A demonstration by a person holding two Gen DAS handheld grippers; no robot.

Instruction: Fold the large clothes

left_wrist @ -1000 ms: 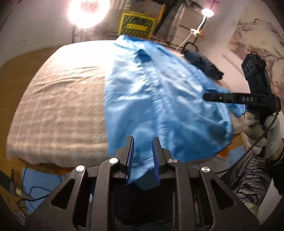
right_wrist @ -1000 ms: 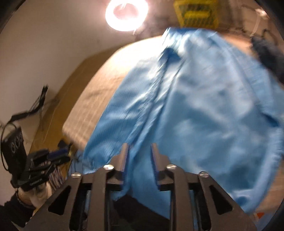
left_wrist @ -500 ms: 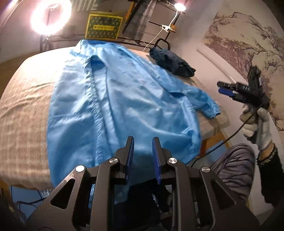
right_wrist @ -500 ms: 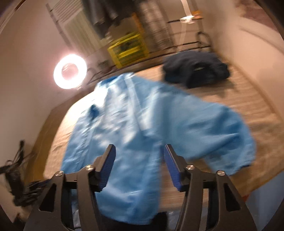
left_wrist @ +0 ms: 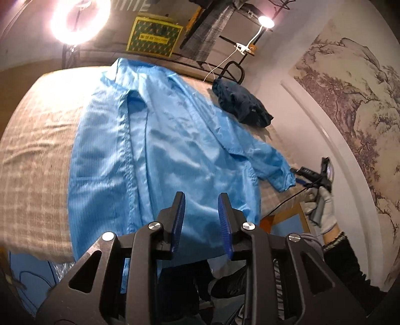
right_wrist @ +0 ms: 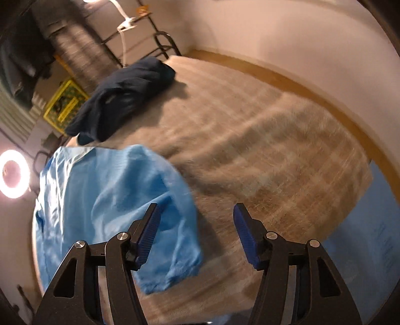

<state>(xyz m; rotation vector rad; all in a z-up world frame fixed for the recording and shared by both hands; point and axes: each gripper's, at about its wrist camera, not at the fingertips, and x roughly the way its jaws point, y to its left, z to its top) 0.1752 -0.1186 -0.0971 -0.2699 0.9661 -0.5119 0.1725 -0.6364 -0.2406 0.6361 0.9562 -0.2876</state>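
Observation:
A large light-blue coat [left_wrist: 160, 150] lies spread front-up on the checked table cover [left_wrist: 32, 155], its hem hanging over the near edge. My left gripper [left_wrist: 201, 222] is open and empty just above the hem. The coat's right sleeve [left_wrist: 275, 165] stretches toward the right edge. My right gripper [left_wrist: 303, 175], held in a gloved hand, sits right beside the sleeve cuff. In the right wrist view the right gripper [right_wrist: 197, 233] is wide open, with the cuff [right_wrist: 172, 265] under its left finger.
A dark navy garment [left_wrist: 242, 105] lies bunched at the table's far right corner, also in the right wrist view [right_wrist: 125, 95]. A ring light [left_wrist: 77, 20], a yellow crate [left_wrist: 153, 37] and a clothes rack stand behind the table. A wall runs along the right.
Both grippers let go of the coat's hem, which now lies on the table. The left gripper opened slightly. The right gripper opened wide and moved right to the sleeve cuff.

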